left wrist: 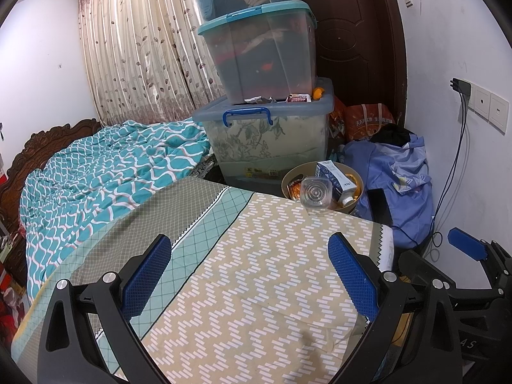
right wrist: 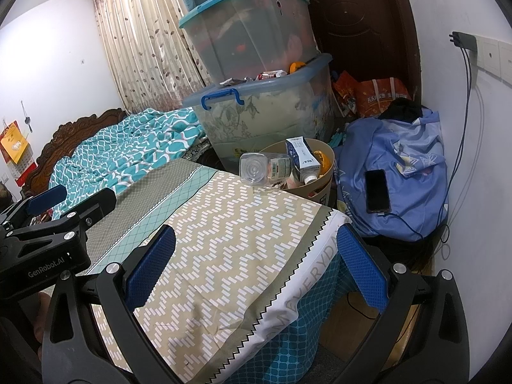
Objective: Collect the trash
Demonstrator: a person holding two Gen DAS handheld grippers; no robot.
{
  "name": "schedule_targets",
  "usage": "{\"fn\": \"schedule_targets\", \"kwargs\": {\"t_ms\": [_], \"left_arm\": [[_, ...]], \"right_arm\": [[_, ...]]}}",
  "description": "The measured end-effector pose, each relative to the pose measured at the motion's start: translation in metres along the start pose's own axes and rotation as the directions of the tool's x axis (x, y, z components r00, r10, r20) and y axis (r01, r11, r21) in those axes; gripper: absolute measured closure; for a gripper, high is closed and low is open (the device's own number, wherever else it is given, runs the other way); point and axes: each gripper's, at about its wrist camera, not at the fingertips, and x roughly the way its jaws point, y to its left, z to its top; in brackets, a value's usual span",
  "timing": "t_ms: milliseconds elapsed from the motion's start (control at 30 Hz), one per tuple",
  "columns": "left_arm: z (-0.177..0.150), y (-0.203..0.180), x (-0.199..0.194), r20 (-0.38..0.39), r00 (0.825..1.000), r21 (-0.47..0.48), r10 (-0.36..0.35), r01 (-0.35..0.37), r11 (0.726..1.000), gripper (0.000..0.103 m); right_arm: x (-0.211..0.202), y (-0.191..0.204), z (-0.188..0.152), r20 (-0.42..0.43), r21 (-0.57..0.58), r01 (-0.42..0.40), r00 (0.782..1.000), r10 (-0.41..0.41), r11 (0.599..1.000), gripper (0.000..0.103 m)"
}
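A tan waste bin [left wrist: 321, 168] [right wrist: 326, 188] stands past the far corner of the bed. It holds a clear plastic bottle [left wrist: 315, 193] [right wrist: 259, 168], a blue and white carton [left wrist: 336, 177] [right wrist: 302, 155] and orange wrappers [left wrist: 294, 188]. The bottle lies on its side with its base sticking out over the bin's rim. My left gripper [left wrist: 249, 275] is open and empty above the patterned bed sheet [left wrist: 243, 275]. My right gripper [right wrist: 256, 265] is open and empty over the bed corner. The right gripper also shows at the right edge of the left wrist view [left wrist: 464, 246].
Stacked clear storage boxes [left wrist: 265, 121] [right wrist: 265, 108] stand behind the bin, with small litter on the lowest lid [left wrist: 297, 97]. A blue cloth bundle [right wrist: 400, 172] carries a black phone [right wrist: 377, 190] on a cable. A teal quilt [left wrist: 105, 166] covers the bed's left side.
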Motion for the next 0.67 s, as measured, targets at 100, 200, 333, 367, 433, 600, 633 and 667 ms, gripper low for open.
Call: {"fn": "schedule_targets", "kwargs": {"t_ms": [100,200,333,367,433,600,633,667], "left_arm": [[-0.002,0.003,0.0,0.001,1.0,-0.012,0.009,-0.009,1.0,0.008],[0.0,0.009,-0.002,0.016,1.0,-0.036,0.014,-0.013,0.999,0.009],[0.001,0.018,-0.009,0.04,0.999,-0.055,0.025,-0.022,0.998,0.009],[0.0,0.022,-0.01,0.037,0.999,-0.065,0.023,-0.02,0.998,0.009],[0.003,0.023,-0.008,0.019,1.0,-0.08,0.018,-0.017,0.997,0.008],[0.007,0.025,-0.002,-0.011,1.0,-0.097,0.0,-0.001,0.995,0.008],[0.009,0.024,-0.001,-0.013,1.0,-0.098,-0.001,0.0,0.995,0.008],[0.009,0.025,0.0,-0.013,1.0,-0.101,-0.003,0.001,0.995,0.008]], "right_arm": [[0.0,0.0,0.0,0.0,0.001,0.0,1.0,0.0,1.0,0.003],[0.001,-0.001,-0.002,0.0,0.001,0.0,1.0,0.0,1.0,0.003],[0.0,-0.002,-0.003,-0.002,0.002,0.001,1.0,-0.001,1.0,0.003],[0.0,-0.002,-0.004,-0.003,0.002,0.001,1.0,-0.001,1.0,0.003],[0.0,-0.004,-0.005,-0.003,-0.001,0.001,1.0,-0.001,1.0,0.003],[-0.001,-0.005,-0.006,-0.006,0.003,0.004,1.0,-0.004,1.0,0.003],[-0.001,-0.006,-0.005,-0.006,0.003,0.004,1.0,-0.004,1.0,0.003],[-0.001,-0.006,-0.006,-0.006,0.003,0.004,1.0,-0.004,1.0,0.003]]}}
